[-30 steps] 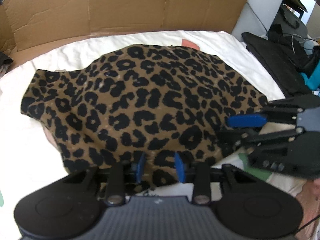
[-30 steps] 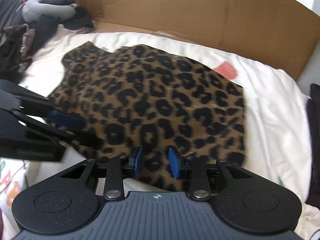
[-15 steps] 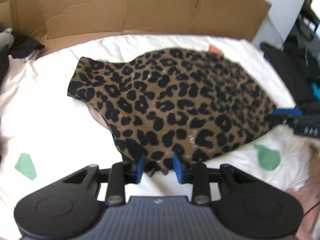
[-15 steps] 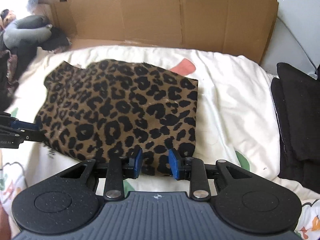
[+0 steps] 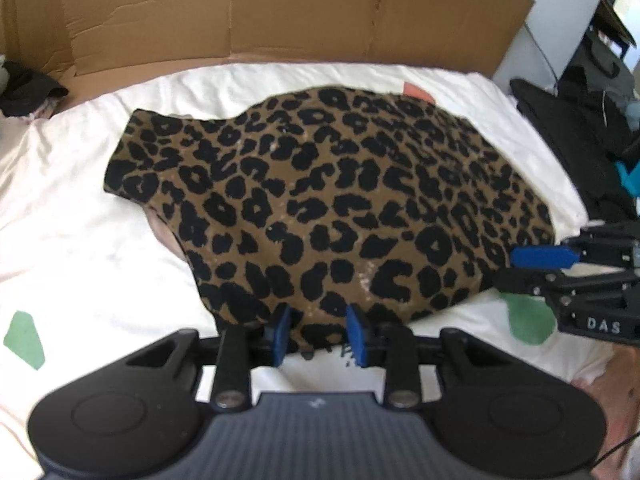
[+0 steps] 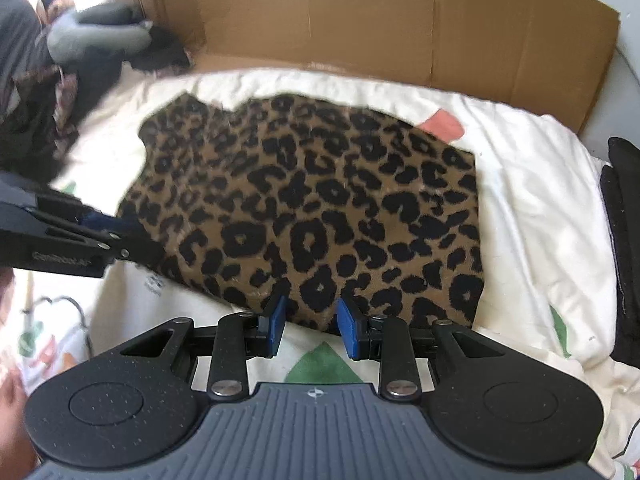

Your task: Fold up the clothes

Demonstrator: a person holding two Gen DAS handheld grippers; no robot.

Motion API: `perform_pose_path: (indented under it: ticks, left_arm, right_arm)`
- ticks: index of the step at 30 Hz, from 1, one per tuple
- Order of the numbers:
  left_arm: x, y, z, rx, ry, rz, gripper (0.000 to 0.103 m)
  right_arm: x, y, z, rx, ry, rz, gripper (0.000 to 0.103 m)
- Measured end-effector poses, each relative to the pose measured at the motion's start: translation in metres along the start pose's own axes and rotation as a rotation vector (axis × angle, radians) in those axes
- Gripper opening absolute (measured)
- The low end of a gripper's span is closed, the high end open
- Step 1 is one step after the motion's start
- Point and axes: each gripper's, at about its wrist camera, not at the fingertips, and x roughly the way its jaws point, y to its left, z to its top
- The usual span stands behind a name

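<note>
Your brown-and-black leopard-print knit garment (image 5: 332, 208) lies folded and flat on the white bedsheet with coloured shapes (image 5: 80, 220), in front of the flattened brown cardboard panel (image 5: 280, 8) that stands along the far edge. Your left gripper (image 5: 318, 334) sits at the garment's near hem with its blue-padded fingers (image 5: 280, 332) spread apart, one on either side of the hem's edge, clamping nothing. Your right gripper (image 6: 310, 328) is likewise released, its blue pads parted just at the near edge of the cloth, over a green patch on the sheet. From the left wrist view, the right gripper reaches in at the garment's right-hand corner. Dark bags (image 5: 580, 128) lie beside the bed on the right; a heap of grey and dark clothes (image 6: 80, 52) lies at far left.
</note>
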Motion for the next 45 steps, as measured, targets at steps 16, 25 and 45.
perform_pose_path:
  ticks: [16, 25, 45]
  left_arm:
    - [-0.018, 0.031, -0.014, -0.145, -0.002, 0.059, 0.041]
    - [-0.006, 0.045, -0.015, -0.225, -0.011, -0.001, 0.041]
    - [0.001, 0.075, -0.030, -0.388, -0.047, -0.116, 0.022]
  right_arm:
    - [-0.025, -0.051, 0.003, 0.262, 0.023, -0.014, 0.036]
    - [-0.012, -0.083, -0.017, 0.538, 0.062, 0.102, 0.042]
    - [0.014, -0.119, -0.040, 0.912, -0.020, 0.242, 0.042]
